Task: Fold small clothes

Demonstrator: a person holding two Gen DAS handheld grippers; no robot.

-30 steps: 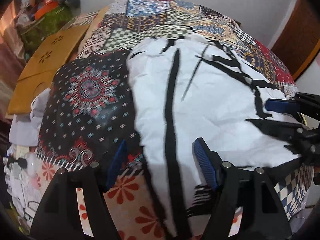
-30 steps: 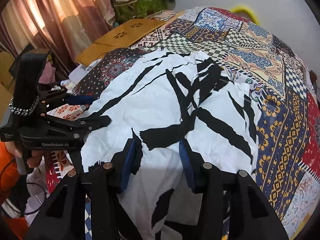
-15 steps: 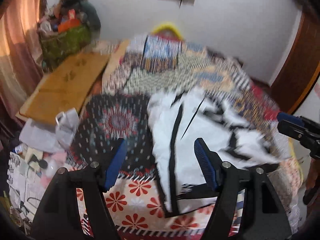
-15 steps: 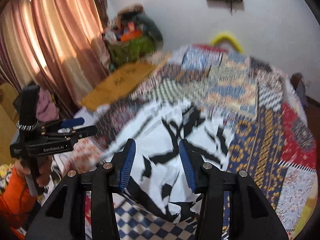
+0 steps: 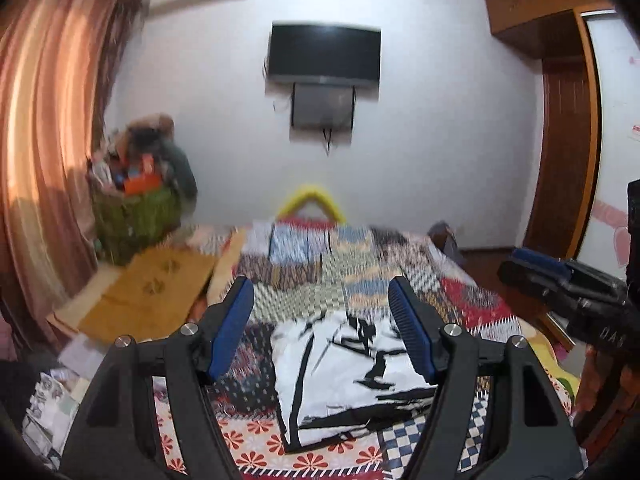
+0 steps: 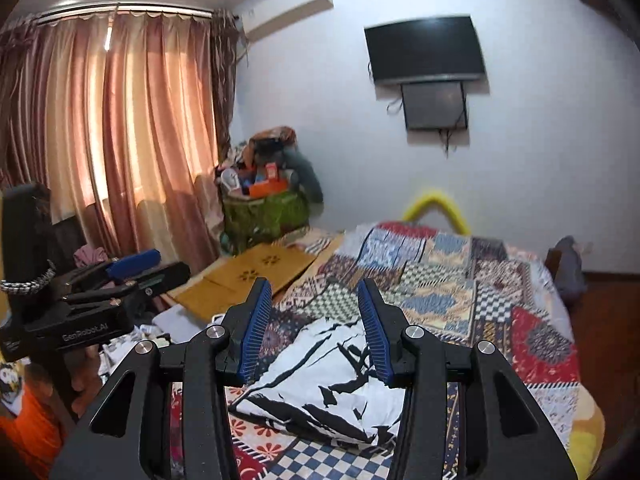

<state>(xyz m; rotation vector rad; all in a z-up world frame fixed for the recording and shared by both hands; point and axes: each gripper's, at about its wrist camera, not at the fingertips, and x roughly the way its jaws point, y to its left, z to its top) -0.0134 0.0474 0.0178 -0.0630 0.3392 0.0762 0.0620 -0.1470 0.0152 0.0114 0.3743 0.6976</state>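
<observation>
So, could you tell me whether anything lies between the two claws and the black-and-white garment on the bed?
Nothing visible does. The garment lies flat on the patchwork bedspread with nothing on it, and both the left claw and right claw hang open above it, empty.

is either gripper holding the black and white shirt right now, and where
Nothing is held. The left gripper and right gripper both stand open and empty above the shirt, which lies on the bedspread.

A bed covered by a multicoloured patchwork quilt [image 5: 360, 276] carried a white garment with black brush-stroke markings [image 5: 344, 376], lying folded and flat near its front edge. Tan perforated boards [image 6: 248, 276] rested along the quilt's left side.
</observation>
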